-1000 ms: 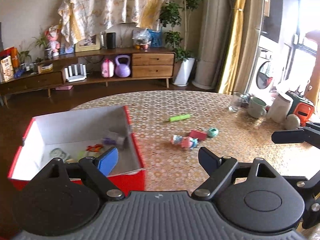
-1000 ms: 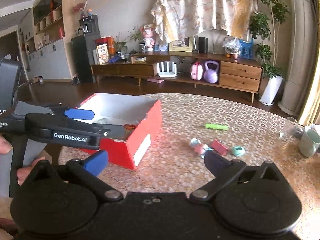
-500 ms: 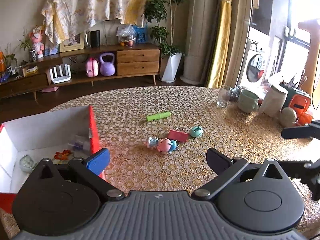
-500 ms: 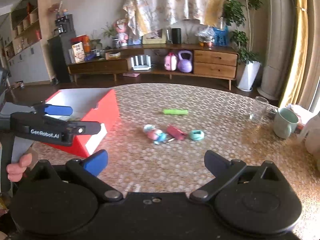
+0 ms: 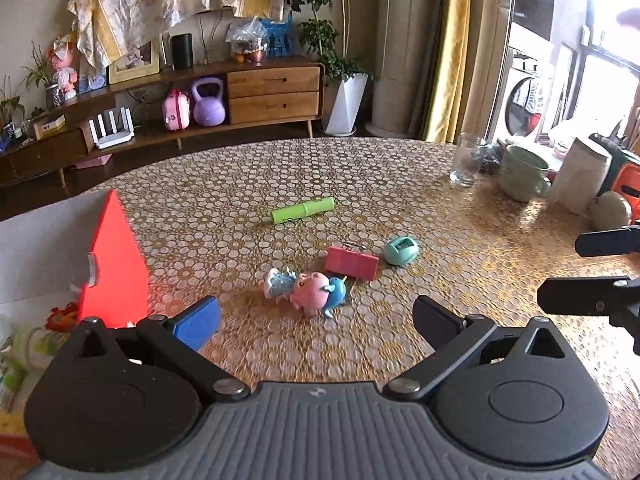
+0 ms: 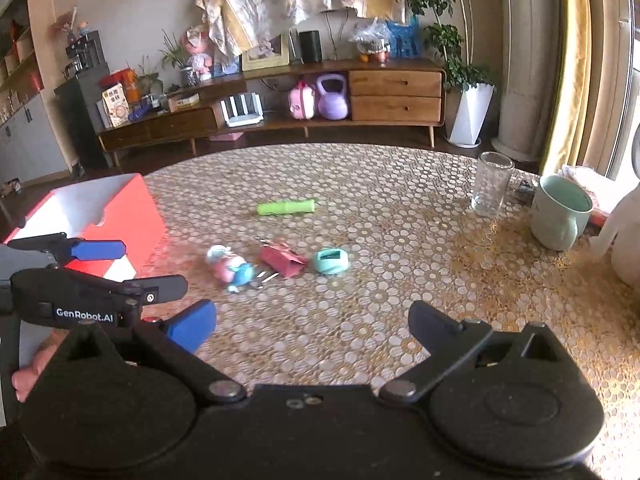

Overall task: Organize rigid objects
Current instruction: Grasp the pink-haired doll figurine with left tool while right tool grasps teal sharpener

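Note:
Small objects lie mid-table: a pink and blue toy figure (image 5: 308, 288) (image 6: 231, 268), a red clip-like piece (image 5: 351, 263) (image 6: 282, 261), a teal round case (image 5: 401, 246) (image 6: 330, 261) and a green tube (image 5: 303, 210) (image 6: 286, 207) farther back. The red box (image 5: 114, 256) (image 6: 116, 216) with white inside stands at the left and holds several small items. My left gripper (image 5: 316, 322) is open just short of the toy figure, nothing between its fingers. My right gripper (image 6: 312, 326) is open too, nearer the table's front, with the left gripper (image 6: 132, 268) at its left.
A clear glass (image 5: 466, 160) (image 6: 491, 184), a pale green mug (image 5: 522, 174) (image 6: 562, 212) and a white container (image 5: 580, 180) stand at the table's right side. The lace-patterned tablecloth (image 5: 400, 184) covers the round table. A wooden sideboard (image 6: 280, 96) runs along the far wall.
Both grippers have moved rightward and lower, from over the red box toward the small objects. The box has slid to the left edge of both views; the left jaws stand wider.

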The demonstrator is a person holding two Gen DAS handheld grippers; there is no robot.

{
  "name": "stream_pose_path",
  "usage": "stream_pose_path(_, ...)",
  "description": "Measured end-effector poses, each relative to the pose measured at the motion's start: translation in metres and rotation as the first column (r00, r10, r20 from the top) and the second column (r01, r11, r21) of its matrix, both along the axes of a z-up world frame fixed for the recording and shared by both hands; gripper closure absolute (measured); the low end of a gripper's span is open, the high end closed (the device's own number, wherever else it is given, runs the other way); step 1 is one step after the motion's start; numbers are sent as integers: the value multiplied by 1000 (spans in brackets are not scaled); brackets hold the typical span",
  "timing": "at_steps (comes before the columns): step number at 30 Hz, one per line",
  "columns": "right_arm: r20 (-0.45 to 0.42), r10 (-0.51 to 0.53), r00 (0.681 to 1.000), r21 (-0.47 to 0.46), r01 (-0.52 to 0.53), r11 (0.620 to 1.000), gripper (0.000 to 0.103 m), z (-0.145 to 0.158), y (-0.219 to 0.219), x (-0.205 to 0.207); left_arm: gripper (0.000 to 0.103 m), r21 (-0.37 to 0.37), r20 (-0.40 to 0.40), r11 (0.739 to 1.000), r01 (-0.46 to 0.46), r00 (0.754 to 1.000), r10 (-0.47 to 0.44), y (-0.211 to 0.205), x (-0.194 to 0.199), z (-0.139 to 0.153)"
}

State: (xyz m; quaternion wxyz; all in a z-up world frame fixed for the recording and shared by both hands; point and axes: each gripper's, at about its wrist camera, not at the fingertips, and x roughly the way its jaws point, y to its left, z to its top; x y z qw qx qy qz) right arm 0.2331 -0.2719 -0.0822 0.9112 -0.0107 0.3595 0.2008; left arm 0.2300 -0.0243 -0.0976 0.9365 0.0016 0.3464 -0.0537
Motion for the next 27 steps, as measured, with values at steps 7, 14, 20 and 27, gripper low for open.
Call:
stream_pose_path(7, -20, -7, 1000, -18, 7, 1000, 2, -23, 4, 39, 0, 45, -27, 999, -24, 999, 26, -6, 31, -26)
stream_pose_path(14, -43, 15, 999, -26, -16, 1000, 11, -48, 15, 71, 0, 50, -34, 998, -43, 998, 44, -4, 52, -45)
stream_pose_path(20, -69, 0, 998, -27, -1, 1000, 15, -62, 22, 93, 0, 58, -22, 997, -47, 999, 49, -3, 61, -56)
stream_pose_path(27, -85, -31, 996, -35, 28, 999, 21, -76, 28, 111, 0, 66, -29, 996, -52, 998, 54, -3, 72, -69)
